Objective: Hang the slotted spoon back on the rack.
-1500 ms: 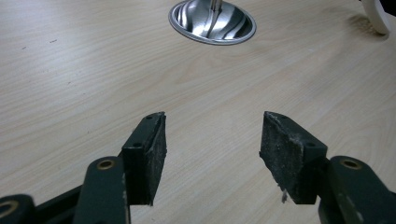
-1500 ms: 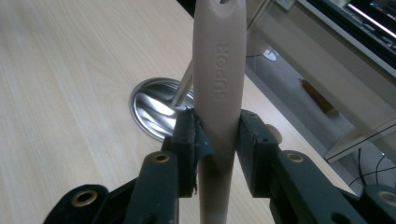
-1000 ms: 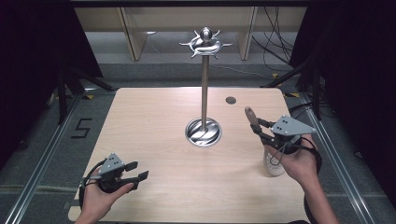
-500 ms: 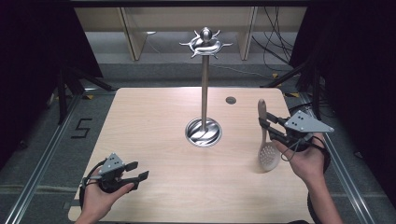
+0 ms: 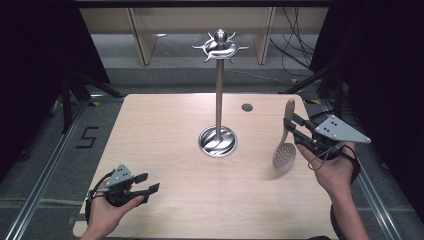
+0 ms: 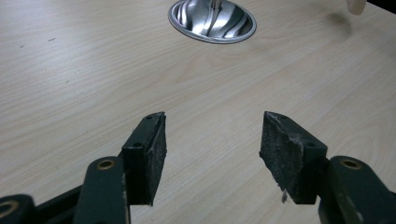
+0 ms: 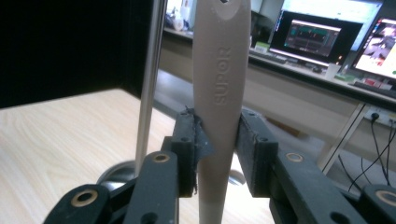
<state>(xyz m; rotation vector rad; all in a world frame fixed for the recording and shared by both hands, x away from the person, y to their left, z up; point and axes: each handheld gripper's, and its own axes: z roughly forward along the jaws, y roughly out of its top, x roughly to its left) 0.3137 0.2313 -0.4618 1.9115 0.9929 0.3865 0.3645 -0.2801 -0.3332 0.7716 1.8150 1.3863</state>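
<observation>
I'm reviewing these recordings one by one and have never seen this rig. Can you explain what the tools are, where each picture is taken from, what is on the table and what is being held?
No robot arm here: a person holds a hand-operated two-jaw gripper in each hand. The high view looks down on the wooden table from the person's side. The other two pictures come from cameras riding on the grippers, looking along their black jaws.

On the table stands a metal stand: a round shiny base, a tall pole, a hooked top. A small dark round spot lies behind it.

The left gripper is open and holds nothing, low near the table's front. The right gripper is shut on the handle of a beige slotted spoon, lifted off the table with its perforated bowl hanging down. The handle reads SUPOR in the right gripper view.
</observation>
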